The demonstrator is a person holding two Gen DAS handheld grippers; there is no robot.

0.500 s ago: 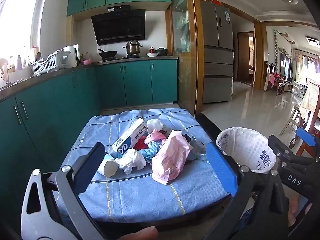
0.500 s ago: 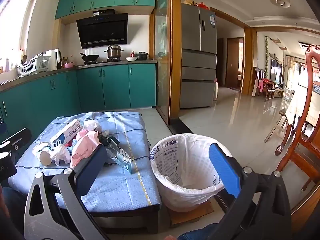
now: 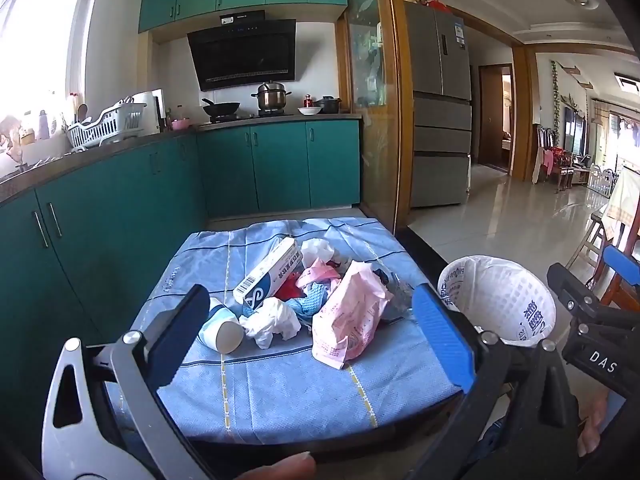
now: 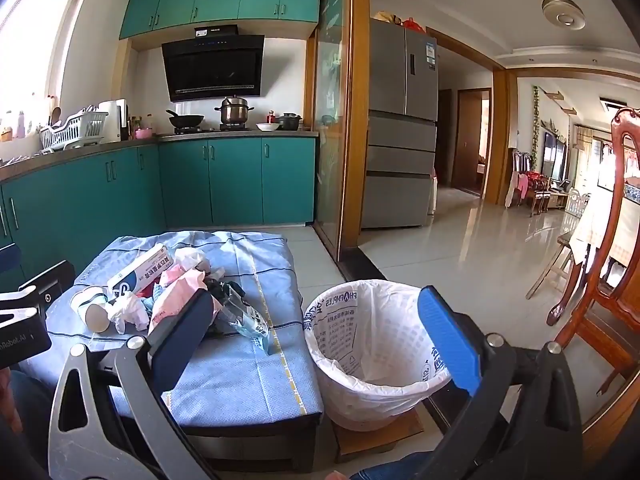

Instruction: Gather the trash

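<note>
A pile of trash lies on a low table covered with a blue cloth (image 3: pixel 280 392): a white and blue box (image 3: pixel 269 274), a paper cup (image 3: pixel 224 330) on its side, crumpled white tissue (image 3: pixel 272 320), a pink bag (image 3: pixel 352 320) and a clear wrapper (image 4: pixel 248 316). A bin with a white liner (image 4: pixel 376 344) stands on the floor right of the table; it also shows in the left wrist view (image 3: pixel 500 304). My left gripper (image 3: pixel 308 328) is open and empty, in front of the pile. My right gripper (image 4: pixel 316 328) is open and empty, near the bin's rim.
Teal kitchen cabinets (image 3: pixel 120 200) run along the left and back. A glass sliding door with a wooden frame (image 4: pixel 344 140) stands behind the table. A wooden chair (image 4: pixel 608 280) is at the right. Tiled floor (image 4: pixel 480 240) stretches beyond the bin.
Both grippers have shifted only slightly; the views are nearly the same. Both stay open and empty.
</note>
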